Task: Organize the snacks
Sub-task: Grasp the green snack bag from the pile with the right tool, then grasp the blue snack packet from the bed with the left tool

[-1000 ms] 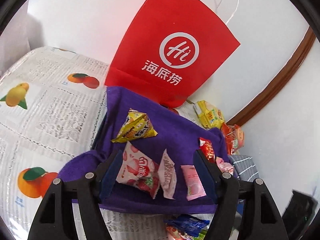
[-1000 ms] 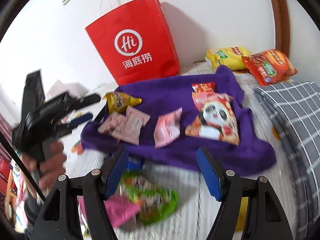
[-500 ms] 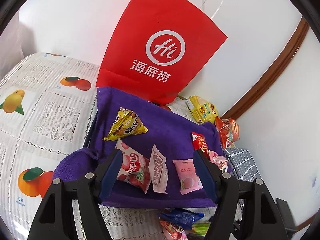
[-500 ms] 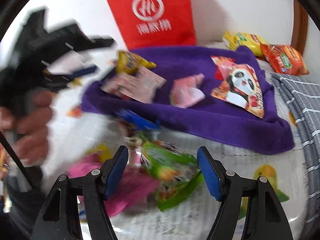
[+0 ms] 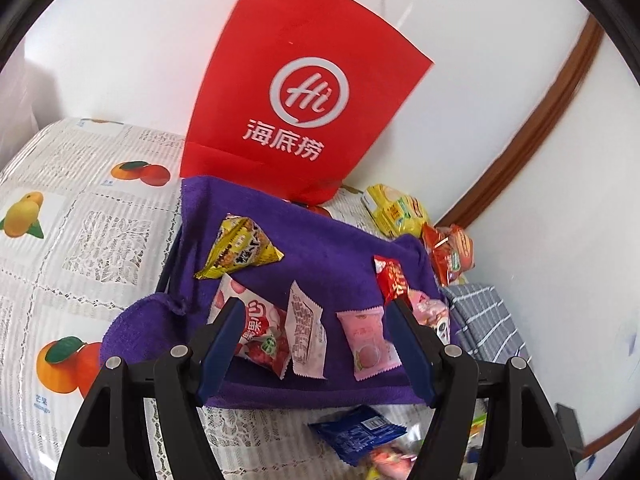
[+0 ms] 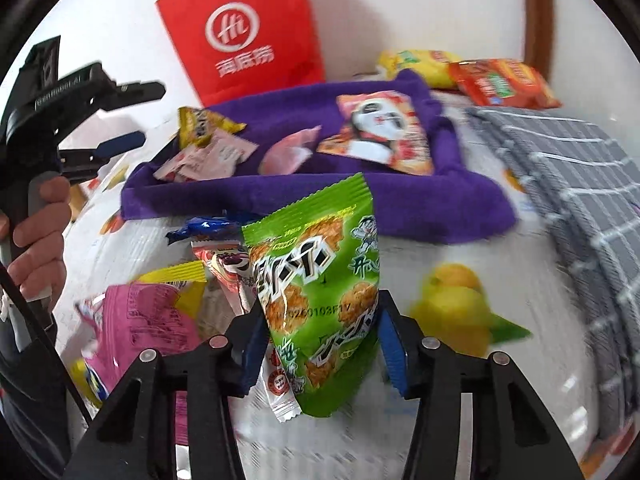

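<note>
A green snack packet (image 6: 316, 264) stands between the fingers of my right gripper (image 6: 320, 308). Its jaws are closing, and both blue pads touch the packet's sides. Behind it a purple towel (image 6: 420, 204) carries a panda packet (image 6: 380, 132), a pink packet (image 6: 288, 152) and a yellow packet (image 6: 200, 124). My left gripper (image 5: 316, 308) hovers open over the towel's (image 5: 332, 248) near edge, with a strawberry packet (image 5: 256, 328), a white sachet (image 5: 306, 332) and a pink sweet (image 5: 370, 340) below its gap. It holds nothing.
A red paper bag (image 5: 304, 92) leans on the white wall behind the towel. Yellow (image 6: 420, 64) and orange (image 6: 500, 84) packets lie at the back right by a grey checked cloth (image 6: 568, 172). Loose pink (image 6: 148, 320), blue (image 6: 204, 228) and yellow wrappers sit left of the green packet.
My right gripper dropped toward the loose pile and narrowed around the green packet, which now fills the gap. The left gripper stayed open, only rolling slightly over the towel.
</note>
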`<state>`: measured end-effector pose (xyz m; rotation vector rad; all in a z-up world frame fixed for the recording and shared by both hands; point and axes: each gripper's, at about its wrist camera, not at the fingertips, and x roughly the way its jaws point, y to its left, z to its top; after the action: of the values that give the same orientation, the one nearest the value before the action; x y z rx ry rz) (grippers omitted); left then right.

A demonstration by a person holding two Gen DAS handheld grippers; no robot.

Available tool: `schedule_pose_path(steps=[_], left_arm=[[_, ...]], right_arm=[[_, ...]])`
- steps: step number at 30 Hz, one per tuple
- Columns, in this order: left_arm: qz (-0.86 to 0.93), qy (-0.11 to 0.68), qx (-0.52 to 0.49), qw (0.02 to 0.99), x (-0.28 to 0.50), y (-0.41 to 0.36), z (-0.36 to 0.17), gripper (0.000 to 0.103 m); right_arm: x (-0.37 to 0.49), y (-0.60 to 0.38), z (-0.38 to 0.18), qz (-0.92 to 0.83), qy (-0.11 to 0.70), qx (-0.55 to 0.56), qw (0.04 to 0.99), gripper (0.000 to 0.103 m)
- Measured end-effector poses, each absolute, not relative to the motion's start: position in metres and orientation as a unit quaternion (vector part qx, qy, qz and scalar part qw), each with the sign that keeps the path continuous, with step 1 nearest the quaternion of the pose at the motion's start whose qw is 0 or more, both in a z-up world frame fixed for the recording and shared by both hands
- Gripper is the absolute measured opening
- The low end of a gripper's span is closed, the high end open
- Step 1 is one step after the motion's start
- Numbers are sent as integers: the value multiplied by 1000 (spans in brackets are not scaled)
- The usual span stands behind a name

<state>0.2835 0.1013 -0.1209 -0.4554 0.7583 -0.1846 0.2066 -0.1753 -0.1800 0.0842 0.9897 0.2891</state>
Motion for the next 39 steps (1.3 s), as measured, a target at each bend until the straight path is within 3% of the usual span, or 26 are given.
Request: schedule_pose_path(steps=[9,22,35,39], left_arm=[[-127,407,-132,895,269,62,-126,71],[-156,483,-7,862,265,18,-168,69],[-161,486,57,857,259,-10,-182,74],[-168,478,79,858,257,-20,-183,71]], right_arm=[[186,-216,-163,106,442,81,887,48],[188,-217,-187,75,458,58,884,48],[188,-226,-188,84,453,85,884,48],[188,-226,-188,85,453,85,883,48]])
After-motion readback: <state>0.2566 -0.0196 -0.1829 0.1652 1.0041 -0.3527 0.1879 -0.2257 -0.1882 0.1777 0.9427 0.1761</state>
